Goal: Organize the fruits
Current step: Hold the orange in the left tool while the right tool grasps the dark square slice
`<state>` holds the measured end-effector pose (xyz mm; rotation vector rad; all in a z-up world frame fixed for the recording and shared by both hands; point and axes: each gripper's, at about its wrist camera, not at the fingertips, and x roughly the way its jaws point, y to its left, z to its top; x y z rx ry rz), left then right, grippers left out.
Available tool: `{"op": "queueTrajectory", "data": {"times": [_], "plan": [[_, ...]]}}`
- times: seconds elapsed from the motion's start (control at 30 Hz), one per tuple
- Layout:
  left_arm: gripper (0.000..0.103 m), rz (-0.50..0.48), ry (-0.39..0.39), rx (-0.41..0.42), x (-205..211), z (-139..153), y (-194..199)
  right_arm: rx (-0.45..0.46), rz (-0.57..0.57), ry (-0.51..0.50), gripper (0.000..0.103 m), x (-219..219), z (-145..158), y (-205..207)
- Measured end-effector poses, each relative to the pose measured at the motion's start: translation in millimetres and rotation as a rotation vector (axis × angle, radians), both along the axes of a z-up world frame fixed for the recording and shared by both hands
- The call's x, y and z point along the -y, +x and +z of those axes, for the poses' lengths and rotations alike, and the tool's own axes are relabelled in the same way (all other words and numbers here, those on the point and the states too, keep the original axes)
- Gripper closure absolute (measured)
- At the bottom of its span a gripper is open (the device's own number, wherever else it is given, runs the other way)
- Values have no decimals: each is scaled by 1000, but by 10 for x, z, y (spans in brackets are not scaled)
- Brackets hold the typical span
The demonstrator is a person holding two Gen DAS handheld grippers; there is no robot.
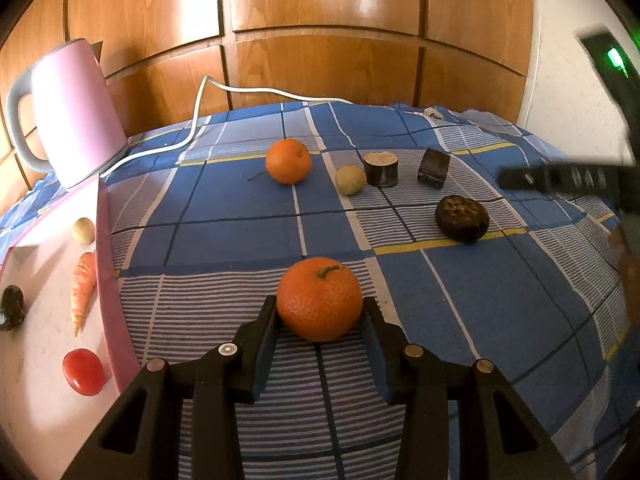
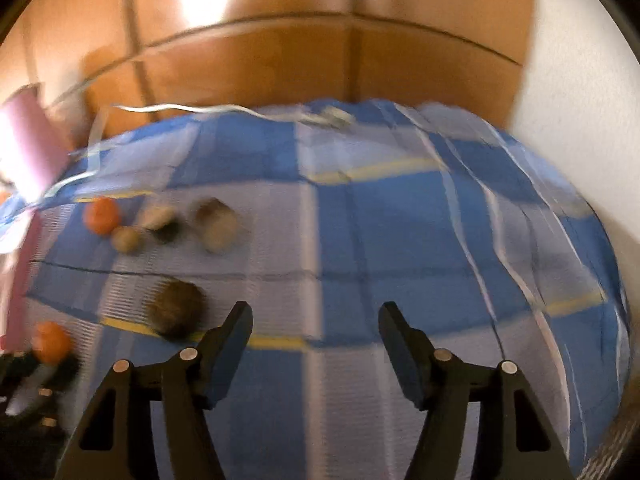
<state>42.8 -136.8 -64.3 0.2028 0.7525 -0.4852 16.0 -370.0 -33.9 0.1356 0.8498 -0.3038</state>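
Observation:
My left gripper (image 1: 320, 306) is shut on a tangerine (image 1: 319, 298) with a green stem, held just above the blue checked cloth (image 1: 240, 208). A second tangerine (image 1: 288, 161) lies farther back, with a small potato (image 1: 350, 180), two dark cut cylinders (image 1: 381, 169) (image 1: 433, 168) and a dark wrinkled fruit (image 1: 462, 218) to its right. My right gripper (image 2: 316, 316) is open and empty over the cloth; the wrinkled fruit (image 2: 178, 308) lies just left of its left finger. That view is blurred. The right gripper also shows at the left wrist view's right edge (image 1: 560, 178).
A pink tray (image 1: 40, 340) at the left holds a tomato (image 1: 83, 372), a carrot (image 1: 83, 290), a small potato (image 1: 83, 231) and a dark item (image 1: 12, 306). A pink kettle (image 1: 72, 108) with a white cord (image 1: 200, 120) stands behind it. Wooden panels back the table.

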Motion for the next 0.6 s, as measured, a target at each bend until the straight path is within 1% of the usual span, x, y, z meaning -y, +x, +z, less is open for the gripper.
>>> {"op": "queueTrajectory", "data": {"times": [0.1, 0.2, 0.4, 0.47, 0.53, 0.57, 0.6], "plan": [[61, -2, 0, 5, -1, -3, -11, -5, 115, -1, 37, -117, 118, 211], [61, -1, 0, 8, -1, -3, -19, -43, 220, -27, 37, -237, 149, 465], [61, -1, 0, 12, -1, 0, -27, -181, 366, -166, 37, -467, 8, 896], [61, -1, 0, 12, 0, 2, -27, -227, 400, -229, 37, -516, -72, 998], [61, -1, 1, 12, 0, 2, -26, -256, 414, -265, 37, -523, -129, 1062], [61, -1, 1, 11, -1, 1, -26, -275, 425, -275, 45, -516, -172, 1101], [61, -1, 1, 11, 0, 2, -26, -284, 433, -279, 56, -510, -195, 1118]]}}
